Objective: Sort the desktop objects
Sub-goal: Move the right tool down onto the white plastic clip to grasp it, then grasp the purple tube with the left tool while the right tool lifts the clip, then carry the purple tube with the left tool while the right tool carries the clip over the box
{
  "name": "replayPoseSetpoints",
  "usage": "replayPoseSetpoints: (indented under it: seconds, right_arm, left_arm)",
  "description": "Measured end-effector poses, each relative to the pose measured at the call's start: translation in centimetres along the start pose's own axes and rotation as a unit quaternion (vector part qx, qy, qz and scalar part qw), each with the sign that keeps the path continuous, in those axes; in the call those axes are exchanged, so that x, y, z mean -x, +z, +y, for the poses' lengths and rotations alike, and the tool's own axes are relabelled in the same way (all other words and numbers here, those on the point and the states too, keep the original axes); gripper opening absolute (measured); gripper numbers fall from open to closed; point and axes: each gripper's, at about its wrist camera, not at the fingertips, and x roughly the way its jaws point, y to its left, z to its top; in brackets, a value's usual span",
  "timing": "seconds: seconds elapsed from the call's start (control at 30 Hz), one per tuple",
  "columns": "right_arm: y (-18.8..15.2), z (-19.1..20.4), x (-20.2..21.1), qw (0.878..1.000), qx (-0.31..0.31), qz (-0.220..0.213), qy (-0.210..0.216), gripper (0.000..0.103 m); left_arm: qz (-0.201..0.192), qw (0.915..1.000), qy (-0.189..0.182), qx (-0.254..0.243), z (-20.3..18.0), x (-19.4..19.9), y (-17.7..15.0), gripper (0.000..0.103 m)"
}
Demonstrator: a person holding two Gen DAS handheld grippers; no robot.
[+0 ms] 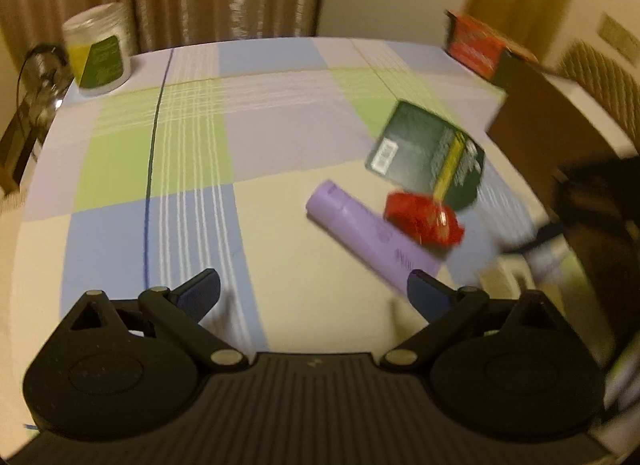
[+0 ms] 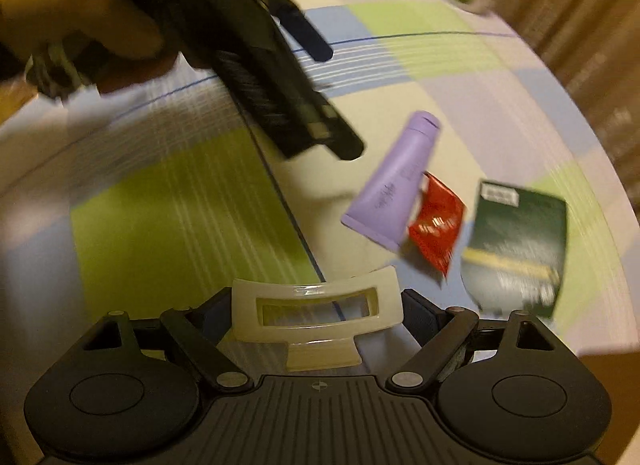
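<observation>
My right gripper (image 2: pixel 318 315) is shut on a cream hair claw clip (image 2: pixel 312 285), held crosswise between its fingers above the checked tablecloth (image 2: pixel 180 205). Ahead of it lie a purple tube (image 2: pixel 396 181), a red foil packet (image 2: pixel 436 225) and a dark green packet (image 2: pixel 516 249), close together. My left gripper (image 1: pixel 313 281) hangs open over the cloth with nothing between its fingers. The purple tube (image 1: pixel 368 237) lies just beyond its right finger, with the red packet (image 1: pixel 424 219) and green packet (image 1: pixel 430 157) behind. The left gripper (image 2: pixel 338 101) also shows in the right wrist view, held by a hand (image 2: pixel 60 5).
A white jar with a green and yellow label (image 1: pixel 98 53) stands at the far left corner of the table. A red box (image 1: pixel 476 45) and a brown box (image 1: pixel 560 125) stand at the right edge. Curtains hang behind the table.
</observation>
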Motion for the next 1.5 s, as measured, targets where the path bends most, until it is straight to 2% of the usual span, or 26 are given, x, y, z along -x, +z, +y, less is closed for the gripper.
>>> replayPoseSetpoints:
  seconds: [0.07,0.2,0.4,0.5,0.63,0.83,1.2,1.5]
  right_arm:
    - [-0.6,0.3,0.9,1.0,-0.029,-0.005,-0.007,0.086]
    - [-1.5,1.0,2.3,0.997,-0.071,-0.02,-0.017,0.086]
    - [-2.2,2.0,3.6,0.994,-0.103,-0.036,-0.031,0.086]
    - [-2.4,1.8,3.7,0.992,-0.112,-0.042,-0.036,0.086]
    - [-2.3,1.8,3.9,0.991,-0.118,-0.048,-0.038,0.086]
    - [-1.9,1.8,3.6,0.991,-0.12,-0.053,-0.035,0.086]
    - [-1.8,1.3,2.7,0.988,-0.136,-0.062,-0.044,0.086]
    - [-2.6,1.7,4.9,0.983,-0.15,-0.086,-0.064,0.086]
  left_arm:
    - [-0.001,0.9997,0.003,0.022,-0.2,-0.9,0.6,0.092]
    - [-0.007,0.9989,0.011,0.044,-0.9,-2.3,1.4,0.078]
    - [-0.003,0.9975,0.003,0.07,-1.8,-4.3,1.9,0.062]
    - [-0.004,0.9989,0.017,0.043,-2.6,-5.0,2.2,0.062]
    - [0.004,0.9998,0.021,0.001,-3.0,-5.3,2.5,0.046]
    - [0.027,0.9985,0.015,-0.046,-2.2,-4.3,1.7,0.03]
    - [0.024,0.9977,0.026,-0.058,-2.2,-3.9,1.2,0.029]
    - [0.013,0.997,0.032,-0.069,-2.8,-0.6,0.3,0.028]
